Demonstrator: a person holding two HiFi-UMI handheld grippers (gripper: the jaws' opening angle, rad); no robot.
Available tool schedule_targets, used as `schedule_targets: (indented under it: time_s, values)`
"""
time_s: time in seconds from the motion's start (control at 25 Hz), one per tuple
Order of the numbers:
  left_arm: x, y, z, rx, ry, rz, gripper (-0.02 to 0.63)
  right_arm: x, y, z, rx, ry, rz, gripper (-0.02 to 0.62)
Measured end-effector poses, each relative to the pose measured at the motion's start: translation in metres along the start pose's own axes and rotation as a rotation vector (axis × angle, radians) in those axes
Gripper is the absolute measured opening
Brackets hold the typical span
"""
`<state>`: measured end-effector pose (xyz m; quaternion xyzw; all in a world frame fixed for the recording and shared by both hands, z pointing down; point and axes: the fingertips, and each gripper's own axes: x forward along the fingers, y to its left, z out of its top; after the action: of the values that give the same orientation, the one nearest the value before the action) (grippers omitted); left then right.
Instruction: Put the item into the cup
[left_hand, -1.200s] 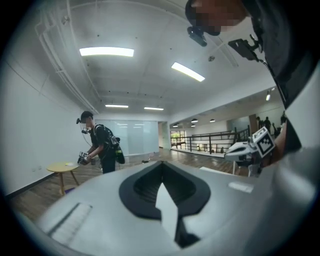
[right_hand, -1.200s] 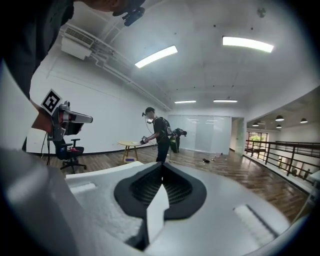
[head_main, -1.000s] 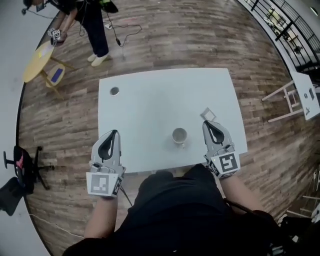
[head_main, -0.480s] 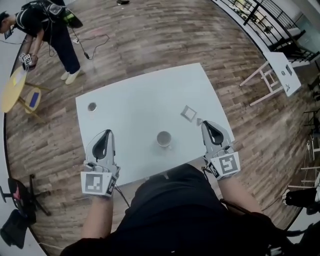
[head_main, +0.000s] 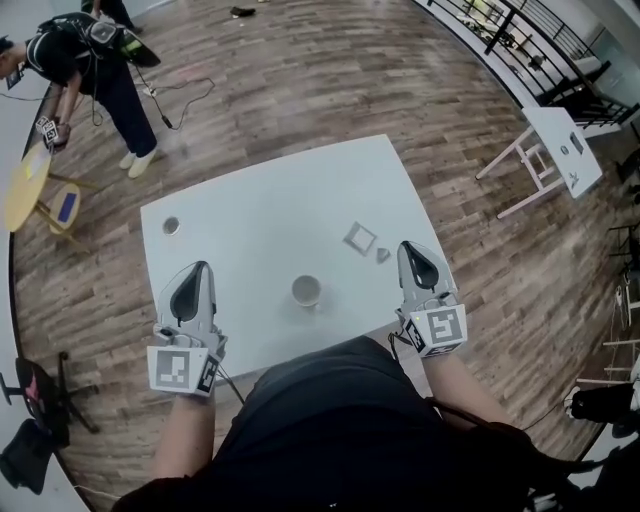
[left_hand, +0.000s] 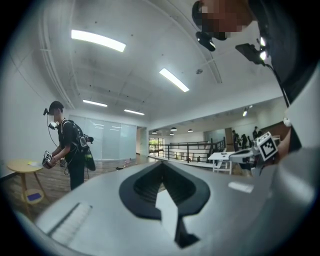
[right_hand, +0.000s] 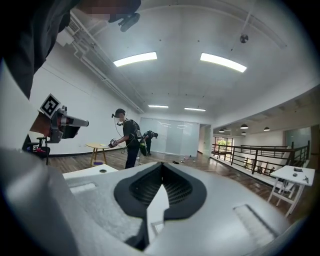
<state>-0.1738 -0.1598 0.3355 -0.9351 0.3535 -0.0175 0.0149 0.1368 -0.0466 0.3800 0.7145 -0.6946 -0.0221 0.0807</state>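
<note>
Cup (head_main: 306, 290) only in head view, gripper views show left tongs (left_hand: 162, 164), right tongs (right_hand: 162, 165) pressed together, empty

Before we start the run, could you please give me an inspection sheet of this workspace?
Surface: white table, mostly bare.
Job's things: cup upright near the front edge; small grey item lying on the table to its right, apart from it.
Clutter: flat square piece beside the item; small round dark object near the far-left corner.
Grippers: left gripper and right gripper both shut and empty, at the table's near edge.
Cables: one cable on the floor near the person.
Surroundings: wooden floor; person at a yellow round table; white stand; railing.
</note>
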Motion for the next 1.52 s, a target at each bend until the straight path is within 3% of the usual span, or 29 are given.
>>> schedule_targets:
  time_s: [0.52,1.52]
  values:
    - [0.027,-0.015,-0.003,0.01,0.055,0.006,-0.002,-0.002,-0.033,-0.033,0.059,0.054,-0.035,0.002]
    - [0.059,-0.05,-0.038,0.031,0.231,-0.071,-0.002,-0.004,-0.033,-0.122,0.145,0.232,-0.011,0.003]
